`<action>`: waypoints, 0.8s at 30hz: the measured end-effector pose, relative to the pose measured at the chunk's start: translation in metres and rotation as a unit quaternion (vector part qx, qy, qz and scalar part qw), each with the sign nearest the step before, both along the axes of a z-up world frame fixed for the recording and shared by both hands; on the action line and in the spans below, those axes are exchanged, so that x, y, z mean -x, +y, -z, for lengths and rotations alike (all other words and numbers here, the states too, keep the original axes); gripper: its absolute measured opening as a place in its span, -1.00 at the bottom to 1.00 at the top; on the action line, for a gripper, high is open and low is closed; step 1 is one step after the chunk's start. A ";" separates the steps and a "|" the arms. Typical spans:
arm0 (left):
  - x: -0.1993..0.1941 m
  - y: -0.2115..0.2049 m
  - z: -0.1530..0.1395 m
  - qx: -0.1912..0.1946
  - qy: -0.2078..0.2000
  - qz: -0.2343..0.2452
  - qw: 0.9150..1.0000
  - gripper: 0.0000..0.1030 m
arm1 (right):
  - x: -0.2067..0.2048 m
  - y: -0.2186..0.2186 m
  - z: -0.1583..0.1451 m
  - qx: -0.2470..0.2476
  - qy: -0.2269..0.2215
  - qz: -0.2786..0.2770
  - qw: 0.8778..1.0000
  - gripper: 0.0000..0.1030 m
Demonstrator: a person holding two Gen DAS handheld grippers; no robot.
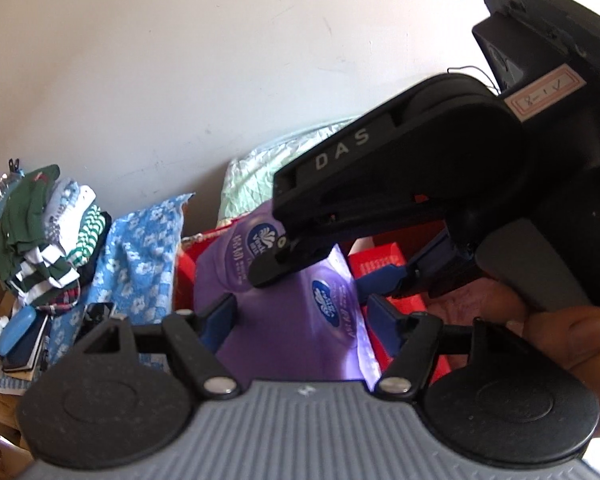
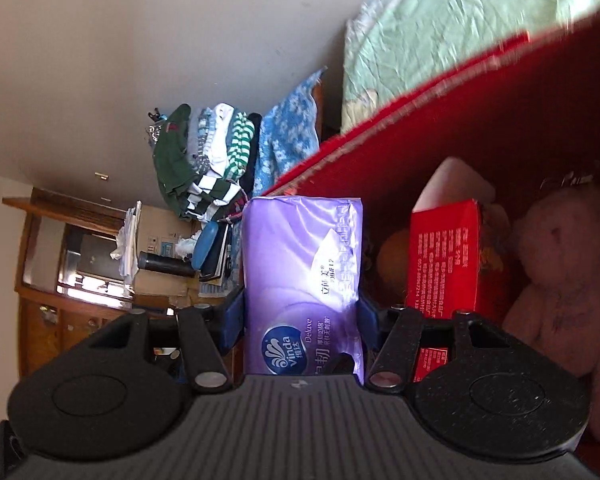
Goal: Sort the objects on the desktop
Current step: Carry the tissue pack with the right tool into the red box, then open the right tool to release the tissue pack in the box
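Observation:
A purple Vinda tissue pack (image 2: 304, 276) stands between the blue fingers of my right gripper (image 2: 302, 312), which is shut on its sides at the rim of a red box (image 2: 440, 80). The same pack (image 1: 300, 320) shows in the left wrist view, between the blue pads of my left gripper (image 1: 304, 320); the pads sit at its sides, touching or nearly so. The right gripper's black body (image 1: 440, 184) reaches in from the upper right over the pack, held by a hand (image 1: 572, 344).
Inside the red box lie a small red carton (image 2: 444, 264), a pale teddy bear (image 2: 560, 280) and an orange object (image 2: 394, 260). A pile of folded clothes (image 2: 204, 160), a blue floral cloth (image 2: 288, 140), a blue case (image 2: 205, 246) and a wooden cabinet (image 2: 60, 240) stand to the left.

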State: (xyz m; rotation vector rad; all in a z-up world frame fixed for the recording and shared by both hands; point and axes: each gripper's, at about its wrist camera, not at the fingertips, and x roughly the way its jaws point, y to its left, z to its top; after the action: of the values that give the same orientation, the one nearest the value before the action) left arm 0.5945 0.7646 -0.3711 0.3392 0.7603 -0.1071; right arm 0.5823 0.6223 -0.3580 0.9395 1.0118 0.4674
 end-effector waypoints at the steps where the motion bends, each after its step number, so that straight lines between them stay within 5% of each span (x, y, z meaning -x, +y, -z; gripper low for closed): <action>1: -0.006 0.020 0.005 -0.001 0.003 0.001 1.000 0.36 | -0.001 0.001 0.004 -0.008 0.006 0.000 1.000 0.16; 4: -0.045 0.062 0.029 0.007 0.004 0.004 1.000 0.46 | -0.004 0.003 0.008 -0.014 0.009 0.000 1.000 0.17; 9: -0.116 0.120 0.077 0.020 0.015 0.009 1.000 0.71 | -0.002 0.009 -0.003 0.054 -0.009 0.009 0.998 0.34; 16: -0.200 0.202 0.144 0.013 0.004 0.025 1.000 0.71 | 0.018 0.002 -0.039 0.152 -0.082 0.041 0.984 0.37; 24: -0.281 0.262 0.198 -0.021 0.001 0.035 0.999 0.73 | 0.025 0.010 -0.032 0.168 -0.063 0.020 0.984 0.07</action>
State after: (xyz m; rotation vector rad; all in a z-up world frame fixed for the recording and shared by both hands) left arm 0.8752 1.0264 -0.5691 0.4053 0.7526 -0.1587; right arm 0.5571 0.6323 -0.3260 0.6186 0.9194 0.3057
